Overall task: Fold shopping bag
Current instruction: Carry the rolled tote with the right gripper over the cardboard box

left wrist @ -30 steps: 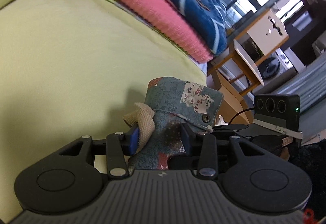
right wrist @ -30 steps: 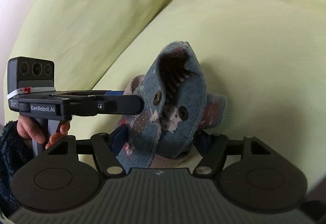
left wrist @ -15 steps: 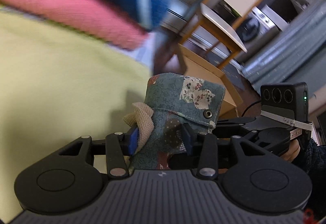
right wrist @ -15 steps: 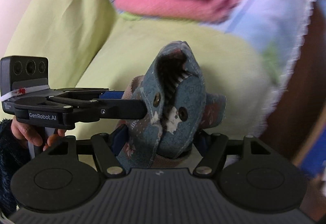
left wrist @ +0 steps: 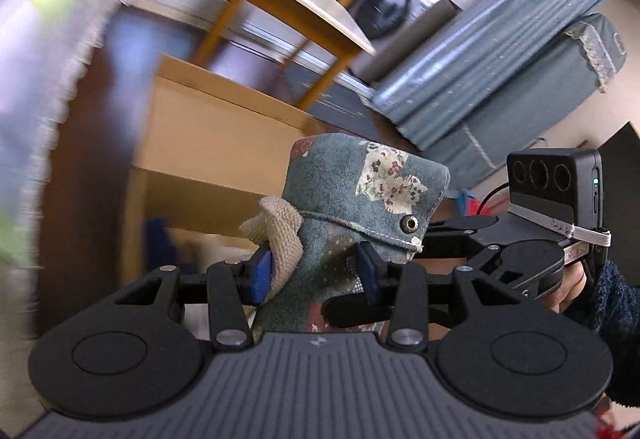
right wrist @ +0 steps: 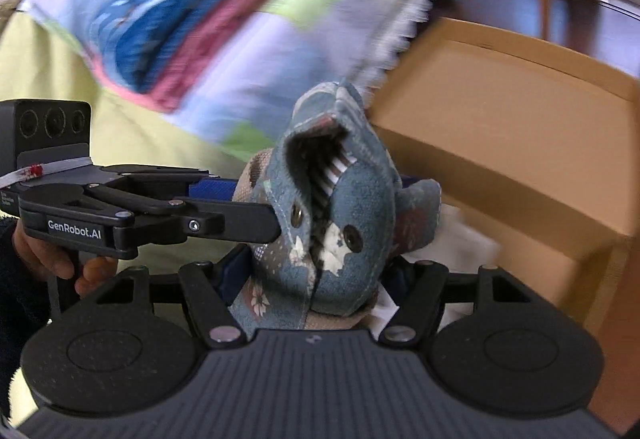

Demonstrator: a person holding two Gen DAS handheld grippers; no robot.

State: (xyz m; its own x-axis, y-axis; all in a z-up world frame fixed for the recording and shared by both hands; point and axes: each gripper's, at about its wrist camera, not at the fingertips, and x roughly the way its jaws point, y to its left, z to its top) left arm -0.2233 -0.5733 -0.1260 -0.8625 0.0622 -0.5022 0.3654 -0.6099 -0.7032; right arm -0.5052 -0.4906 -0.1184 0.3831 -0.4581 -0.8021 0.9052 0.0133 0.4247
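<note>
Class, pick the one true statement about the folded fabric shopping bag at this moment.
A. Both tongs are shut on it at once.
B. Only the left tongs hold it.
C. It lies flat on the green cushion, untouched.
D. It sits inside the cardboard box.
A: the left tongs and the right tongs each pinch the folded shopping bag between their fingers, holding it up in front of the cardboard box.

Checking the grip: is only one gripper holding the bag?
No, the left gripper and right gripper both clamp the bag.
</note>
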